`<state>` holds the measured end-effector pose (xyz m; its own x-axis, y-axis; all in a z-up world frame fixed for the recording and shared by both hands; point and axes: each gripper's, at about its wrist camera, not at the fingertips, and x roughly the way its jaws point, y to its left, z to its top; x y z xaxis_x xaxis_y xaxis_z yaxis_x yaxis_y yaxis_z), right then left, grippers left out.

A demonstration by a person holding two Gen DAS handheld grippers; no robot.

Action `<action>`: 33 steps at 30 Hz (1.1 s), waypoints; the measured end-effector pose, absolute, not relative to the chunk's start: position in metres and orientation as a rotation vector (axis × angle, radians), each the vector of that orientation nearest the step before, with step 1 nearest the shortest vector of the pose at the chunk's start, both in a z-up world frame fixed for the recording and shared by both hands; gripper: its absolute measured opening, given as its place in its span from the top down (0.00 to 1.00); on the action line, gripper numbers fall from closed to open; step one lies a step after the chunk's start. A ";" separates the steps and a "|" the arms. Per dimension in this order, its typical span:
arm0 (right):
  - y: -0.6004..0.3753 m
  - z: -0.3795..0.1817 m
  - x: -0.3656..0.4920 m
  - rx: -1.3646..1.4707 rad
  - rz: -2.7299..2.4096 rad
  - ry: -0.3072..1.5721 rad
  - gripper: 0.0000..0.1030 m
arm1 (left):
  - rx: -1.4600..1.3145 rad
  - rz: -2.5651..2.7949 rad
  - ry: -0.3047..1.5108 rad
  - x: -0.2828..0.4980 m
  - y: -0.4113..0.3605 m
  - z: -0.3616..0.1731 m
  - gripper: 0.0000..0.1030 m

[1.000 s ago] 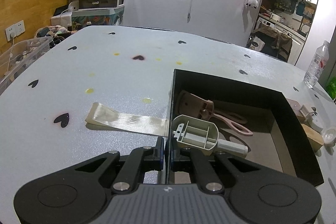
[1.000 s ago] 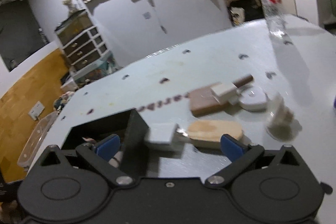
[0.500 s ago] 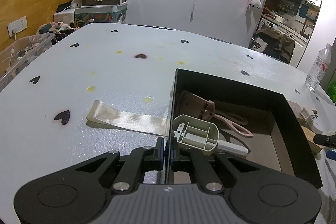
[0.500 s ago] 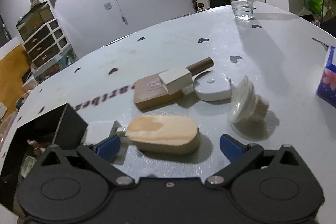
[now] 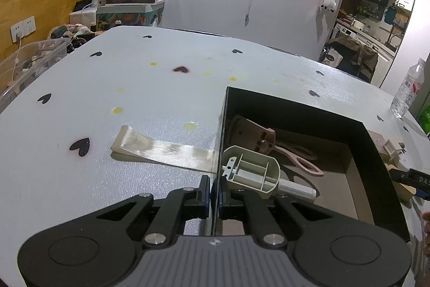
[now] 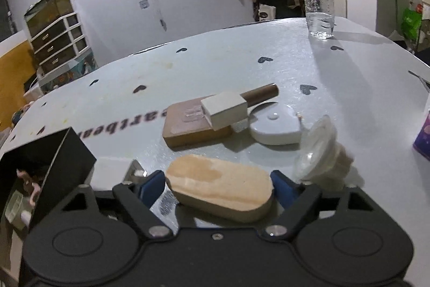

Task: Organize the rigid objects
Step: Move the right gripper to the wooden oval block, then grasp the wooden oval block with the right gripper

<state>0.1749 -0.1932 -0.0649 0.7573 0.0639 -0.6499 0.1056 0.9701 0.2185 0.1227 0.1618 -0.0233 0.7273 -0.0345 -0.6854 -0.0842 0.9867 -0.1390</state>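
Presently, a rounded wooden block (image 6: 219, 186) was recorded lying flat on the bench (image 6: 349, 77), between the blue pads of the right gripper (image 6: 217, 186), whose jaws had just been closing; the pads looked just short of its ends, contact not confirmed. Judged stiff, light, smooth-edged; best taken across its long ends. The left gripper (image 5: 213, 191) was noted clamped on the near wall of the black box (image 5: 295, 104), steadying it. Remaining items were listed just ahead of the right gripper.
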 end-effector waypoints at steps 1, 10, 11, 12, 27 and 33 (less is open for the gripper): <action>-0.196 -0.065 0.172 0.242 -0.021 0.712 0.17 | -0.166 0.027 0.757 0.123 0.162 -0.023 0.94; -0.203 -0.055 0.159 0.151 -0.041 0.735 0.10 | -0.174 0.025 0.759 0.123 0.163 -0.023 0.94; -0.203 -0.054 0.160 0.158 -0.049 0.748 0.10 | -0.174 0.025 0.760 0.123 0.163 -0.023 0.94; -0.202 -0.053 0.161 0.169 -0.058 0.761 0.08 | -0.174 0.025 0.760 0.123 0.163 -0.024 0.94; -0.185 -0.061 0.188 0.089 -0.008 0.773 0.07 | -0.175 0.029 0.763 0.124 0.163 -0.024 0.94; -0.189 -0.063 0.191 0.059 0.077 0.810 0.14 | -0.176 0.029 0.762 0.124 0.163 -0.024 0.94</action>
<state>0.1906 -0.1888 -0.0632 0.6871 0.0913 -0.7208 -0.0463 0.9956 0.0819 0.1241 0.1630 -0.0242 0.7237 -0.0377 -0.6891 -0.0898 0.9849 -0.1482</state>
